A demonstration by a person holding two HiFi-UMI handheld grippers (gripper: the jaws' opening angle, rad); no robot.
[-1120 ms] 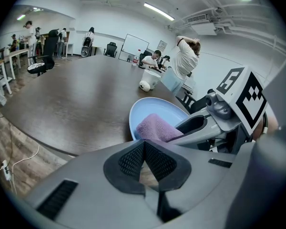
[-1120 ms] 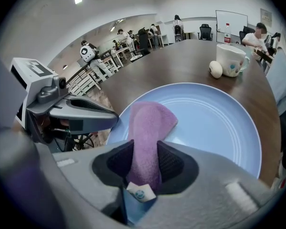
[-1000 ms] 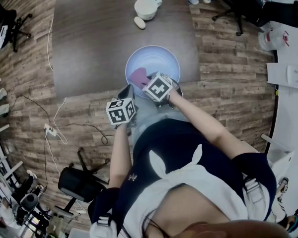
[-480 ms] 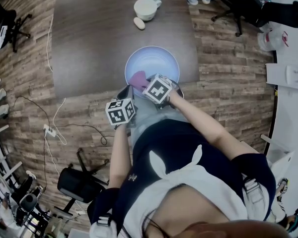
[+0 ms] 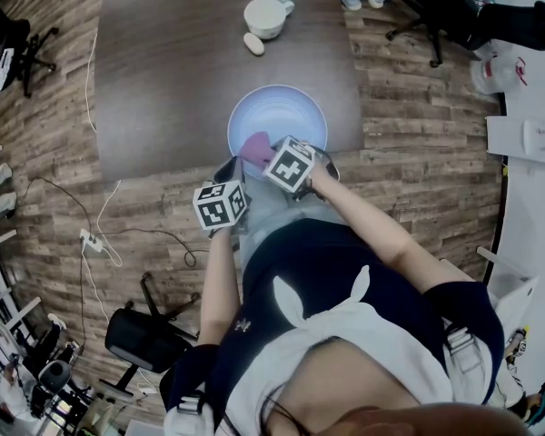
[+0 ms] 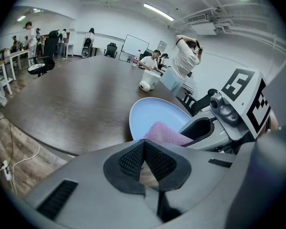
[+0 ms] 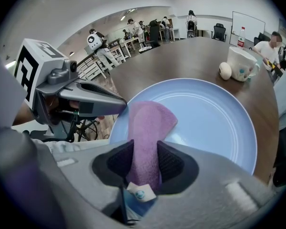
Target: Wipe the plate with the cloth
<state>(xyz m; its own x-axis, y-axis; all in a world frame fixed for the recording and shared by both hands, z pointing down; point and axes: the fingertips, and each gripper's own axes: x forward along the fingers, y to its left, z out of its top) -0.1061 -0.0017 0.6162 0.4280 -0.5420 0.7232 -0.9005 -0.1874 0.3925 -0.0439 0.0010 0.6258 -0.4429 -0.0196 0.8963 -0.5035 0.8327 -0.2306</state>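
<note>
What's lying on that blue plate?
A purple cloth, pinched in the right gripper, rests on the plate near its edge. The patch of plate beneath it is covered.

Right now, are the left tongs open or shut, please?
Shut: on the left tongs, the pads touch at their tips, nothing between them.

- Our left gripper [image 6: 144,146] points forward and down, its two jaws pressed together with nothing between them.
- Our right gripper [image 7: 145,159] tilts steeply down, just beside the left one, its jaws clamped on a purple cloth [image 7: 150,123].
- Our left forearm [image 5: 220,280] reaches straight ahead, and our right forearm [image 5: 368,225] angles in from the right. Both are bare.
</note>
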